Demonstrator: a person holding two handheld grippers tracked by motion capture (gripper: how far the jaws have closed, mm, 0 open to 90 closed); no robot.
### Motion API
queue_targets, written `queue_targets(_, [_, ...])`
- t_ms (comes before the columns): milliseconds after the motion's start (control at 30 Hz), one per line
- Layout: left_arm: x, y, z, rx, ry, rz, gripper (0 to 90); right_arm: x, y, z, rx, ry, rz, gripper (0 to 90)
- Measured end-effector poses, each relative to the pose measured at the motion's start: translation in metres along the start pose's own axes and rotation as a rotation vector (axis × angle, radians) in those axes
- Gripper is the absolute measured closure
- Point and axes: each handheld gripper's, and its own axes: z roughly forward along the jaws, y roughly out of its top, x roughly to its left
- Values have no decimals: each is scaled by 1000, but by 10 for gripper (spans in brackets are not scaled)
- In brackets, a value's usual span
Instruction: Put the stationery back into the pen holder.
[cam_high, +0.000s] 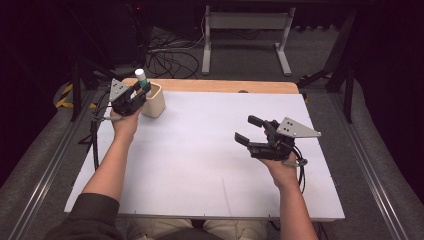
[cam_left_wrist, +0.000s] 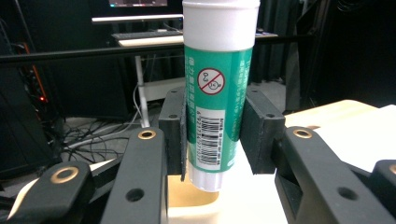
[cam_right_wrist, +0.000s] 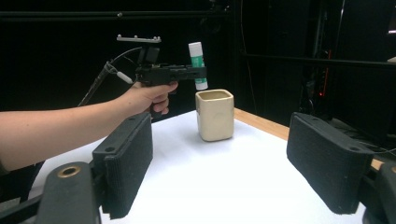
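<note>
Left gripper (cam_high: 141, 91) is clamping an upright green-and-white glue stick (cam_high: 141, 78) between its 2 black pads (cam_left_wrist: 173, 135), gripping the tube around its lower half while the white base pokes out beneath. In the high view the stick is sitting at about 11 o'clock on the white table (cam_high: 200, 165), directly above the open mouth of the cream square cup (cam_high: 153, 102); the right gripper view is showing the base of the stick (cam_right_wrist: 198, 64) hanging just over the cup's (cam_right_wrist: 215, 115) rim, not yet inside. Right gripper (cam_high: 250, 131) is idling near 3 o'clock, jaws spread wide and holding nothing. To finish the drop cleanly, the tube should probably be kept vertical and centred over the opening, lowered until its base is passing the rim, and released only then; letting go off-centre risks clipping the wall and tipping the cup.
</note>
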Motion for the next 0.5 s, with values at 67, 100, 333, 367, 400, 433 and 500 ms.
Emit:
queue_targets(67, [1, -1, 3, -8, 9, -7, 653, -1, 0, -1, -1, -4, 2, 231])
queue_targets(100, [1, -2, 4, -10, 16, -7, 653, -1, 0, -1, -3, -3, 1, 231])
queue_targets(333, [1, -8, 14, -14, 61, -6, 653, -4, 0, -4, -9, -12, 6, 231])
queue_targets(367, [1, -9, 16, -11, 62, -10, 652, -4, 0, -5, -9, -11, 6, 230])
queue_targets(400, [2, -10, 17, -9, 67, -14, 652, -4, 0, -5, -9, -11, 5, 231])
queue_targets(433, [3, -11, 18, -4, 71, -18, 652, -4, 0, -5, -9, -11, 5, 231])
queue_targets(500, [4, -14, 20, 9, 81, -17, 652, -4, 0, -5, -9, -11, 5, 231])
